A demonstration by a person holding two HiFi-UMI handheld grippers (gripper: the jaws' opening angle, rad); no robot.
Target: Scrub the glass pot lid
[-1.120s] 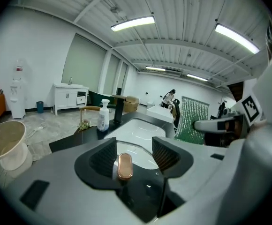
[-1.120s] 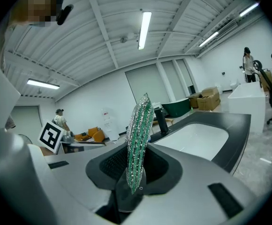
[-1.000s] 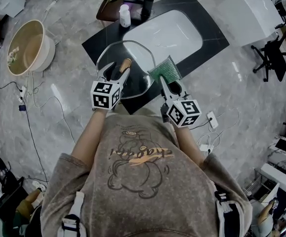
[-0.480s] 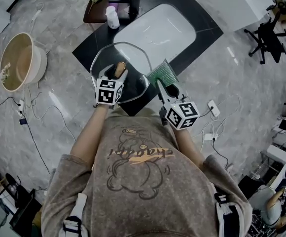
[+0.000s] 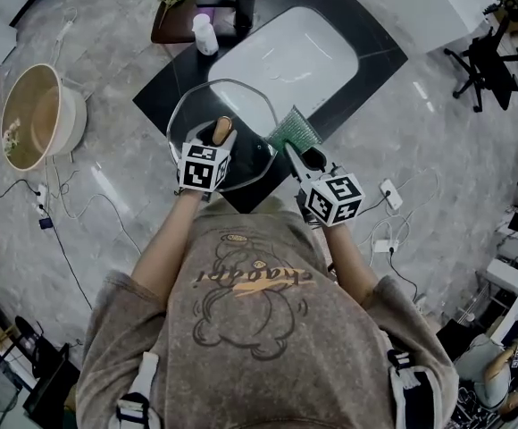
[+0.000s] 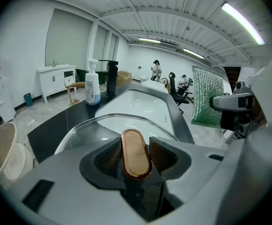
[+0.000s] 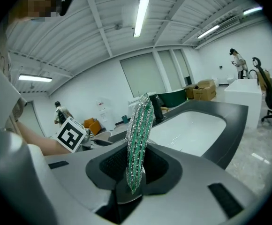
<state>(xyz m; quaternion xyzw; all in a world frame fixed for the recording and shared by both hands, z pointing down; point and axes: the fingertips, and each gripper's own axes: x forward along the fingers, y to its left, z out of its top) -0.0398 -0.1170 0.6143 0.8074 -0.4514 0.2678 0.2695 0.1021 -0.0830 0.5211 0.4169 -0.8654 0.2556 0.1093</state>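
Jaws of my left gripper (image 5: 213,143) are tightening on the lid knob (image 6: 136,156), steadying the glass pot lid (image 5: 241,105); my right gripper (image 5: 297,155) is clamping the scrubber (image 7: 140,130) just beside it.

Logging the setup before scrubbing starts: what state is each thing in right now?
Glass pot lid: held by its knob, over the counter's near corner.
Left tool: jaws just closed further, gripping the knob.
Green scrub pad: clamped upright, beside the lid.
Right tool: shut on the pad.
Sink: empty, no water running.
Soap bottle: upright.
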